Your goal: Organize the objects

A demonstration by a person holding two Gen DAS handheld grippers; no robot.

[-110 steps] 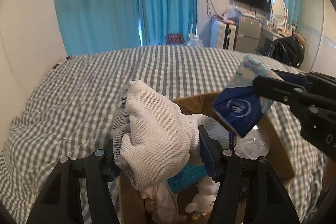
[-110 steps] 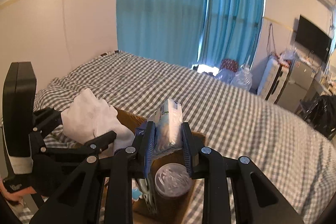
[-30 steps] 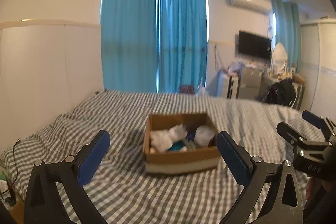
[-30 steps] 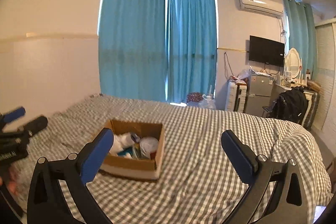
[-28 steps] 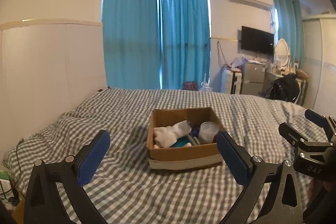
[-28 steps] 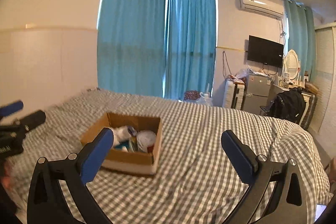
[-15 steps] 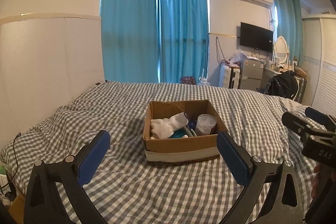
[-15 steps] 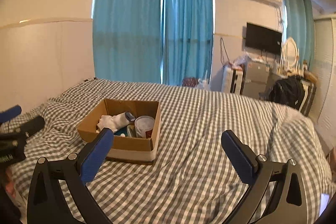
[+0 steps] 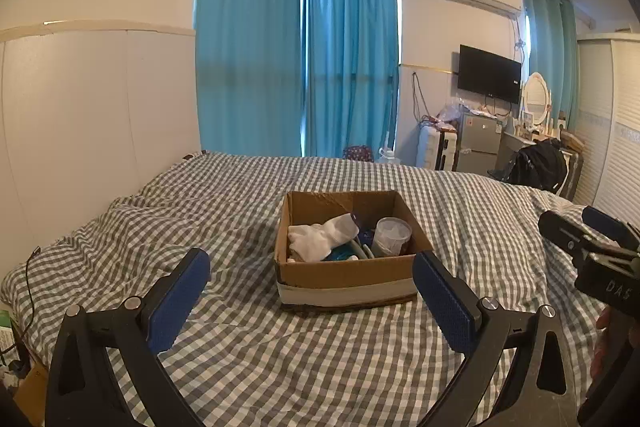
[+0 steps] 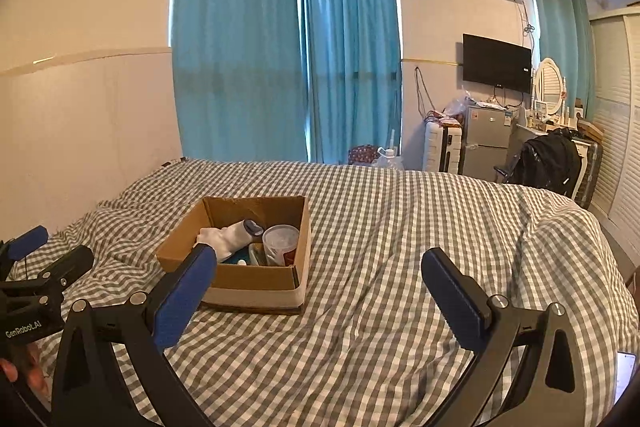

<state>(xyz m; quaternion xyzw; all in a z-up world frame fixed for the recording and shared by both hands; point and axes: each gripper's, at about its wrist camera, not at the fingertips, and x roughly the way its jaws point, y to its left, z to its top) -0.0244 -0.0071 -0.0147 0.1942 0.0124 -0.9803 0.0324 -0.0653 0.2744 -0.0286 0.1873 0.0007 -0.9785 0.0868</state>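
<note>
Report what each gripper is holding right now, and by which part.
Nothing is held. The left gripper and right gripper are both wide open above the bed; the white glove lies in the cardboard box.

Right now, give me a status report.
Left gripper open, empty. Right gripper open, empty. Box on bed, sock and cup inside. Nothing blocking.

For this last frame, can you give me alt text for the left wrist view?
An open cardboard box sits on a checked bed, holding a white glove, a clear cup and other small items. The left tongs are open and empty in the foreground, and the right tongs show at the right edge. Blue curtains hang behind.
</note>
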